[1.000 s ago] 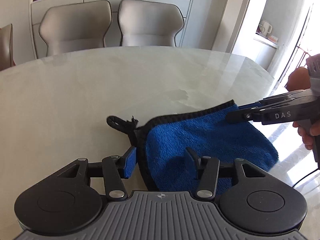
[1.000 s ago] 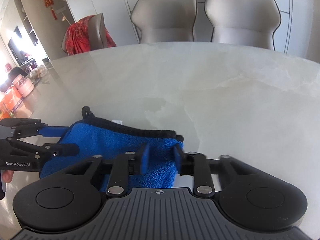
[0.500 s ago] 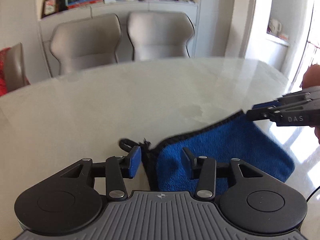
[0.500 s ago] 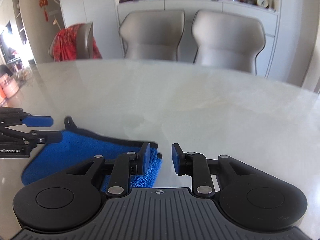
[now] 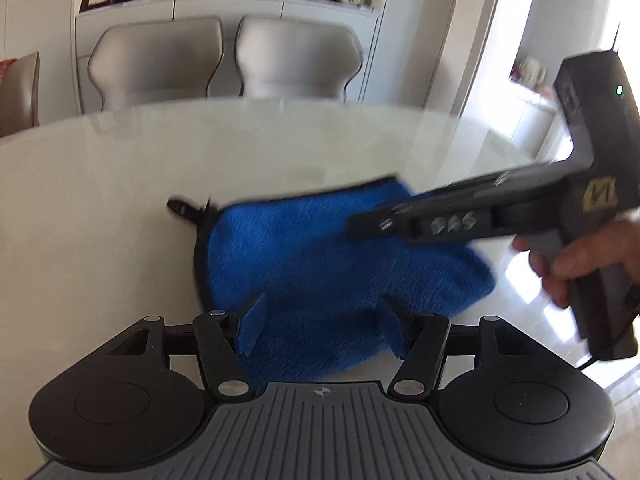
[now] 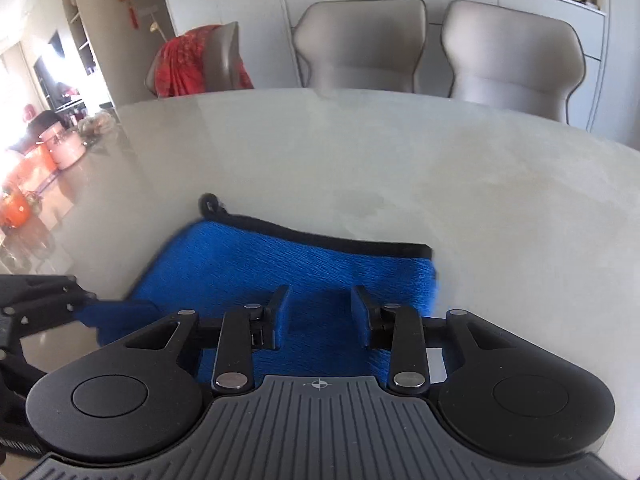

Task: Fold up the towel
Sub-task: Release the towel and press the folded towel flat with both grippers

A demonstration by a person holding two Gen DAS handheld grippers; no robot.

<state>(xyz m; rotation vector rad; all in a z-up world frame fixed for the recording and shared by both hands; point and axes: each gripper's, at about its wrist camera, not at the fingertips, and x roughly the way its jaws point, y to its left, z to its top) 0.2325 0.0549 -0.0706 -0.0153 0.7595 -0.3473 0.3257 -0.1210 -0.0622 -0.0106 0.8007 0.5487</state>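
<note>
Left wrist view, from left: the left gripper [image 5: 320,326] hangs spread over a folded blue towel [image 5: 304,248] lying on the table [image 5: 100,200]; the right gripper [image 6: 319,316] is likewise parted, pinching nothing. Soft, light and floppy, the towel is probably best pinched at its black-edged corners.

Pale table [image 5: 120,184] bears blue towel [image 5: 320,256] (folded).

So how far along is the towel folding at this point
Done: the blue towel lies doubled over on the table, its black edging and hanging loop at the far side. In hand: nothing. The left gripper has just been opening, the right gripper is open, and both hover over the cloth without pinching it. Left: probably another fold or a tidy-up, though that's a guess.
</note>
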